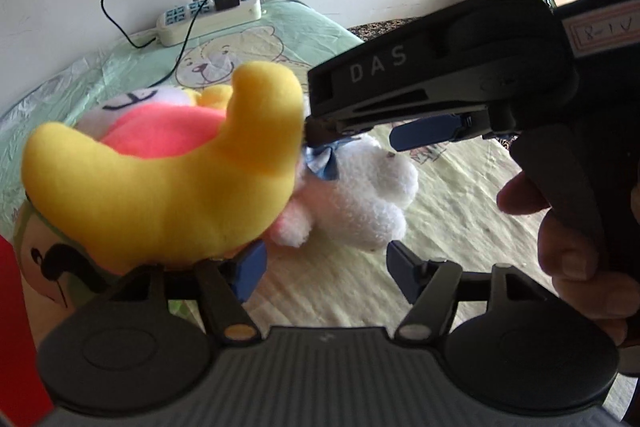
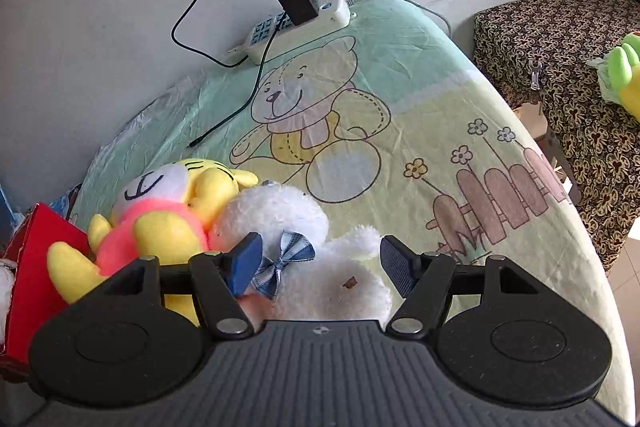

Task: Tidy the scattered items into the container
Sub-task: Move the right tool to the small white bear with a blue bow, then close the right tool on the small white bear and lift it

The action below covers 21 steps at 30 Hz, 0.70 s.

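left claw (image 1: 326, 269) spread wide, blue pads apart, gripping nothing; hovering low over the worktop (image 1: 340, 291) with its cartoon-bear cloth. close on its left pad, a yellow plush (image 1: 160, 195) filling much of the left wrist view, bulging over a pink and white plush (image 1: 160, 135) behind it; possibly touching that pad, though too blurred at the edge to say. just right of the yellow plush, a white fluffy bear (image 1: 360, 187) lying on the cloth, a blue bow (image 1: 324, 161) at its neck.

right claw (image 2: 320, 269) likewise released, pads wide apart, set down over the white fluffy bear (image 2: 332, 275), straddling it without squeezing; blue bow (image 2: 286, 263) just beside the left pad. seen from the left wrist camera as a dark body reaching in from the upper right, gripped in a hand (image 1: 560, 239), its pads above the bear.

red container (image 2: 36, 267) at the far left edge of the right wrist view, with the pink and white plush (image 2: 156, 223) and its yellow limbs lying against it. all three toys bunched together on the cloth, outside the container.

at the back by the wall, a white power strip (image 2: 298, 23) with a black charger (image 2: 296, 1) plugged in, black cable (image 2: 236, 99) trailing across the cloth. off to the right, a side table under a dark patterned cloth (image 2: 560, 67), a green plush (image 2: 624, 67) on it.
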Each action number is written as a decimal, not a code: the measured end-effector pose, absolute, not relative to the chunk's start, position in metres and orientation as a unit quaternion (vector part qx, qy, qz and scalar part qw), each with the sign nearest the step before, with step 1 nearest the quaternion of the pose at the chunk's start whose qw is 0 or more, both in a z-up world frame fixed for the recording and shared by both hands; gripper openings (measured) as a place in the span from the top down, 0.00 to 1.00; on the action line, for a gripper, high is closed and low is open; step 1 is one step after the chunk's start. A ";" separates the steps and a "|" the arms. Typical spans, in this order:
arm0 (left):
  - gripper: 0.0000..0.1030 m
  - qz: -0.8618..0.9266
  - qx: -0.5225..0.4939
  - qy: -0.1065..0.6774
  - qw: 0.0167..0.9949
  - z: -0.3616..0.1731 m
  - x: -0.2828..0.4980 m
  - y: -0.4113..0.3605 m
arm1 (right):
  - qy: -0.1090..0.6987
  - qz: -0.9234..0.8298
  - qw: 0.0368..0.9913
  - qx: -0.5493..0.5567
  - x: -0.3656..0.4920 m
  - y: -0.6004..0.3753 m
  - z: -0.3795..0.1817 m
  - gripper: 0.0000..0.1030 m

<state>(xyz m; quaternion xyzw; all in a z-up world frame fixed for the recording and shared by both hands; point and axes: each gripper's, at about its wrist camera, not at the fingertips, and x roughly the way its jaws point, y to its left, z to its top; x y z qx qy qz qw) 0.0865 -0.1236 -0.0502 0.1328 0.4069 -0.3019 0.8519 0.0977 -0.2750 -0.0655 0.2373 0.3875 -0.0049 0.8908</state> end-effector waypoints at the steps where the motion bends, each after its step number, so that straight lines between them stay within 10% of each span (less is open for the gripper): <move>1: 0.30 -0.298 0.135 0.405 0.853 -0.050 0.090 -0.125 | 0.386 -0.002 0.891 0.240 0.101 -0.275 -0.067 0.32; 8: 0.31 -0.285 0.163 0.398 0.857 -0.055 0.103 -0.129 | 0.401 0.050 0.863 0.304 0.112 -0.273 -0.081 0.23; 11: 0.38 -0.291 0.156 0.416 0.847 -0.059 0.110 -0.126 | 0.406 0.073 0.853 0.320 0.111 -0.269 -0.082 0.49; 21: 0.64 -0.352 0.158 0.421 0.821 -0.046 0.071 -0.116 | 0.415 0.072 0.843 0.334 0.058 -0.263 -0.074 0.52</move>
